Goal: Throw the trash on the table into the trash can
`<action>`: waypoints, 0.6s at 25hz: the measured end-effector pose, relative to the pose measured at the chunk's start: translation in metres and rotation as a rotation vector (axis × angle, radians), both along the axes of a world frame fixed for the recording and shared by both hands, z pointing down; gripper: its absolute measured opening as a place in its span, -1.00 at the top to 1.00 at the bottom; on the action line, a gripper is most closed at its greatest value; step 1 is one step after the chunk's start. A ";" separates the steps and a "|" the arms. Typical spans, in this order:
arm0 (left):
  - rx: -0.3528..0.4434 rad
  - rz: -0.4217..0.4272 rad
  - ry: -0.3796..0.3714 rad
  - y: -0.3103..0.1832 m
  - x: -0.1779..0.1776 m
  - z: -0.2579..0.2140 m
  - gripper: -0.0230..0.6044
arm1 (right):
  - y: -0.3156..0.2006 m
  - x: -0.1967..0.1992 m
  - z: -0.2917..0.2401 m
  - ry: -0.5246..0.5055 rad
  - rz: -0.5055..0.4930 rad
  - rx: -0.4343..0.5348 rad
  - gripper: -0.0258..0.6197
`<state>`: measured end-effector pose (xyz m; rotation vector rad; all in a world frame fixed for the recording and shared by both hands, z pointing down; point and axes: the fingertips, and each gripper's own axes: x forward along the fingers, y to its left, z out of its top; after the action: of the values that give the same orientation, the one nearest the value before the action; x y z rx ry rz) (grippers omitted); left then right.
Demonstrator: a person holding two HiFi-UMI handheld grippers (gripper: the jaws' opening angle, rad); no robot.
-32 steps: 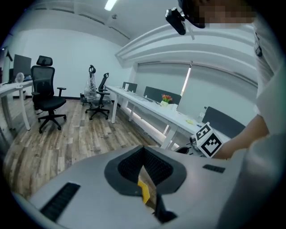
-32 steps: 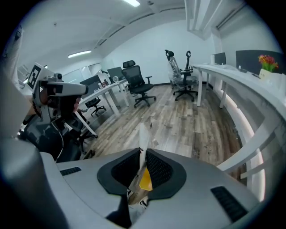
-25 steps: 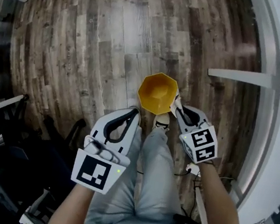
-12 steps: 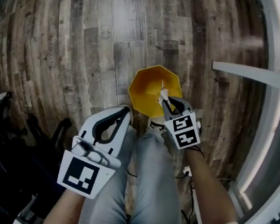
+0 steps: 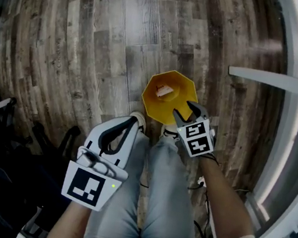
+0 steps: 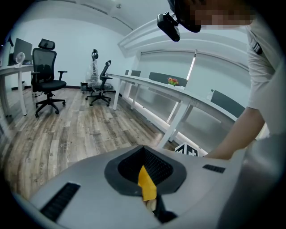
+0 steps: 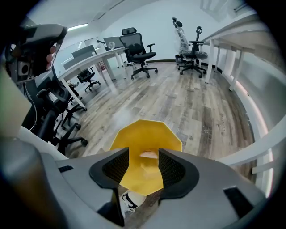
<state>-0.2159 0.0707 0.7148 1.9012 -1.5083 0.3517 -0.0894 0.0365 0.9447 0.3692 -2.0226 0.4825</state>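
Trash can [image 5: 182, 88] on wood floor [image 5: 92, 52] holds pale scrap [image 5: 164, 92] — right gripper [image 5: 185, 111] fingers just opening above it, empty; left gripper [image 5: 133, 120] fingers together.

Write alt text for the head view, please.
The right gripper, jaws just opened with nothing between them, hangs over the near rim of a yellow can on a wood floor; a pale scrap lies inside. The left gripper is shut by the person's leg.

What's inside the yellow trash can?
One pale scrap lies inside the yellow trash can. The right gripper, jaws just opened and empty, covers the can's near corner, so anything there is hidden.
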 end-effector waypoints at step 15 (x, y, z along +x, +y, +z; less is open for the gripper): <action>0.089 0.046 0.004 -0.018 0.011 -0.174 0.93 | -0.044 0.000 -0.310 -0.397 0.047 0.050 0.79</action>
<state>-0.2050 0.0532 0.5403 2.0074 -1.5018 0.3065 -0.0896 -0.0080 0.6350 0.3739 -2.4172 0.5700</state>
